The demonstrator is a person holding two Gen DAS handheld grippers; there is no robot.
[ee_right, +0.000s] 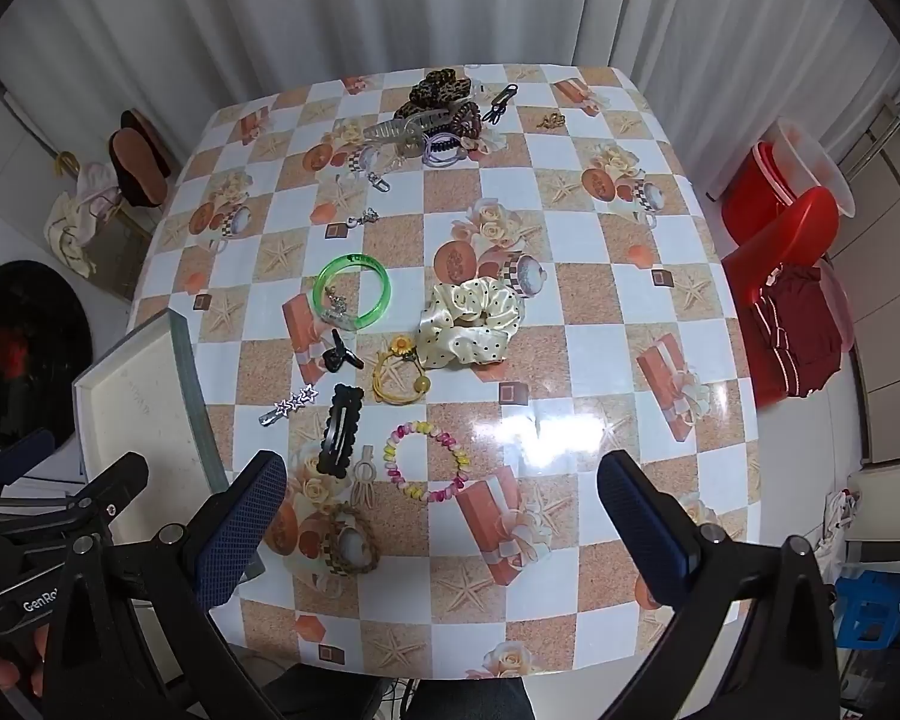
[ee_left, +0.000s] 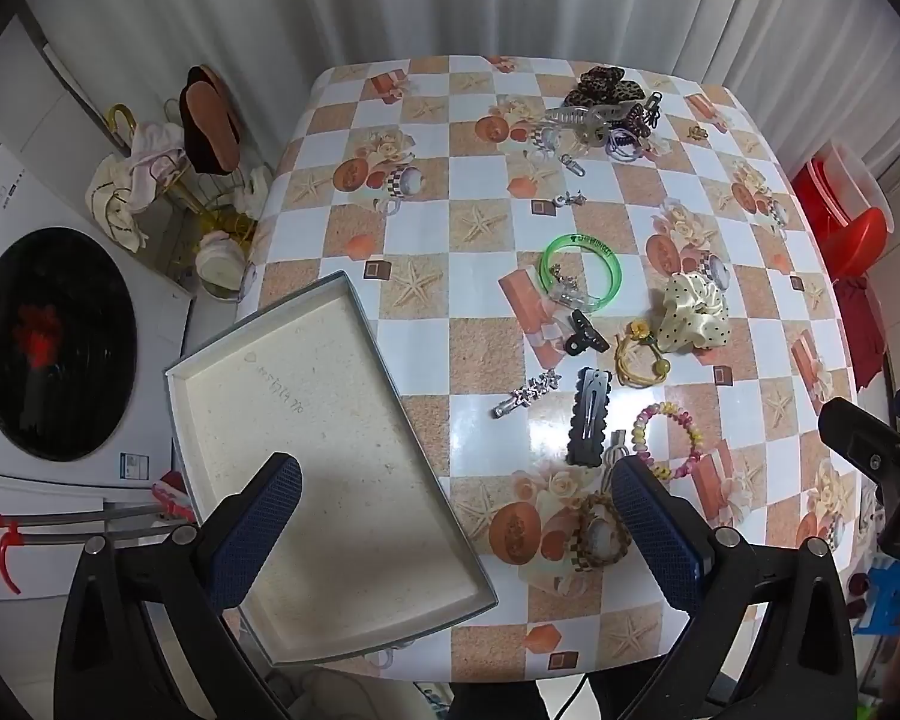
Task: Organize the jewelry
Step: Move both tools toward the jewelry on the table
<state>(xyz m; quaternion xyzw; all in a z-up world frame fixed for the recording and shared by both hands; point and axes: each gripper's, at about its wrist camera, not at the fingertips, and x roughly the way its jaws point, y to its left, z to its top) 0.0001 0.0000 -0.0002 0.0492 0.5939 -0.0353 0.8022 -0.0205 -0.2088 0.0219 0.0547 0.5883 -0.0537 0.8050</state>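
Both grippers hung above the table [ee_right: 570,360], angled steeply down, nothing between the jaws of either. The left gripper [ee_left: 456,510] stood with jaws wide apart over the near right part of the tray [ee_left: 306,420]; the right gripper [ee_right: 441,507] likewise stood spread wide, over bare checked cloth near the front edge. The shallow grey-rimmed tray with a pale lining lay on the table's left front corner, overhanging the edge, and held no items. Jewelry and hair pieces lay scattered on the cloth to its right: a green bangle [ee_right: 351,291] with a small metal piece inside its ring, a cream polka-dot scrunchie [ee_right: 471,321] just right of it, a yellow elastic with a flower [ee_right: 397,375] touching the scrunchie's lower left, a small black clip [ee_right: 337,357], a silver star clip [ee_right: 288,405], a black snap clip [ee_right: 341,429], a pastel bead bracelet [ee_right: 429,459] and a brown braided ring [ee_right: 354,540] nearest the front. A further heap, including a leopard-print scrunchie [ee_right: 438,90] and a clear claw clip [ee_right: 405,126], sat at the far edge, well apart from the tray. In the left wrist view a washing machine [ee_left: 54,342] was seen beyond the table's left side.
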